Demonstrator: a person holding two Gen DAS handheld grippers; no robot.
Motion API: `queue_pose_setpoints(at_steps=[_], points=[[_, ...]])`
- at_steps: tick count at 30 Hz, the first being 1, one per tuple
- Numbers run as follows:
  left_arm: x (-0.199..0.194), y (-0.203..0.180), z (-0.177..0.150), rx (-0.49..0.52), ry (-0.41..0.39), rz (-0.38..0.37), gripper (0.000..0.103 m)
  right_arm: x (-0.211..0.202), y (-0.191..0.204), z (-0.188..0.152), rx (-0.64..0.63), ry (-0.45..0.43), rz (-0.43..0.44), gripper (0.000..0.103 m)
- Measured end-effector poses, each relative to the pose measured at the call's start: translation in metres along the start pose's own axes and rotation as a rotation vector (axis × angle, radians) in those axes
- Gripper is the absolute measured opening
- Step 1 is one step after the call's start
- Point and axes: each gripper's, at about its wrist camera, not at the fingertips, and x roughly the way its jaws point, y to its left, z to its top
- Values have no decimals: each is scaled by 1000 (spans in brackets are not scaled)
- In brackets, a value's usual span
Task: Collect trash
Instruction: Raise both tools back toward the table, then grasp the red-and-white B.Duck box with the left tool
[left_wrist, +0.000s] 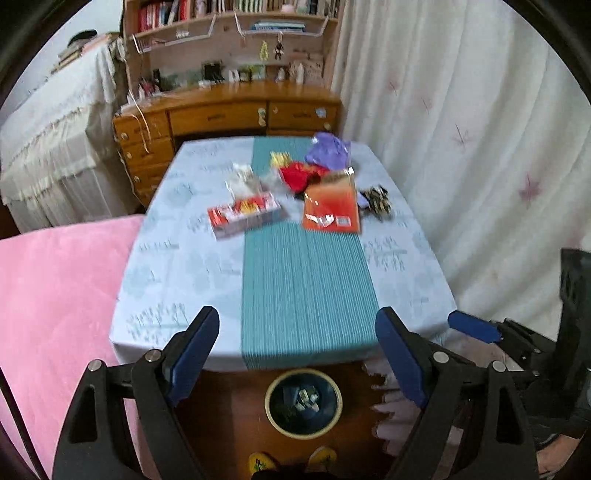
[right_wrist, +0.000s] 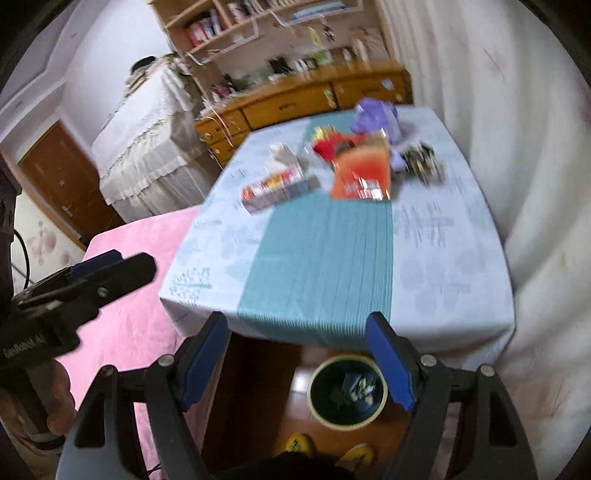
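Note:
Trash lies at the far end of the table (left_wrist: 177, 266): an orange wrapper (left_wrist: 331, 208), a red wrapper (left_wrist: 299, 174), a purple bag (left_wrist: 328, 149), a dark crumpled wrapper (left_wrist: 377, 200) and a clear wrapper (left_wrist: 243, 177). A red and white tissue box (left_wrist: 243, 216) sits beside them. On the floor below the near table edge stands a round bin (left_wrist: 303, 403) (right_wrist: 347, 392) with scraps inside. My left gripper (left_wrist: 297, 332) is open and empty above the near edge. My right gripper (right_wrist: 297, 336) is open and empty too. The orange wrapper (right_wrist: 364, 175) is blurred in the right wrist view.
A pink cushion (left_wrist: 55, 288) lies left of the table. White curtains (left_wrist: 480, 129) hang on the right. A wooden desk (left_wrist: 229, 114) with bookshelves stands behind the table. Yellow slippers (left_wrist: 260, 461) show by the bin. The other gripper (right_wrist: 81, 280) appears at the right wrist view's left.

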Motion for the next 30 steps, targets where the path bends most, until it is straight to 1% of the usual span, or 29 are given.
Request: queue_pose_setpoints(at_steps=[2,6,8,12,16,18,23,25,28,30], points=[[-1,0,11,-8,-20,14,85,-3,4,15,-24,-22,-5,78],[6,8,31,-22,-22,-17,85,4,12,42,-45,-41,-15,78],[15,13,40,-19,-22,-14,85,11,14,50,-43,-42,-24,78],[34,27,61,34,-27,-11,85,36,15,70,-21,-35,-74,78],[64,51,87,107,-21,-61,85,68,14,90,40,-35,-133,78],[82,64,102,145,5,-83,85,84,15,101,83,-36,-173,78],[135,101,136,234,94,-141,85,126,14,122,196,-13,-232,78],[164,114,148,284,140,-159,85,144,15,130,238,-10,-259,78],[205,124,156,341,208,-168,85,168,12,139,324,-7,-281,78],[237,126,158,391,268,-183,85,183,8,141,376,0,-291,78]])
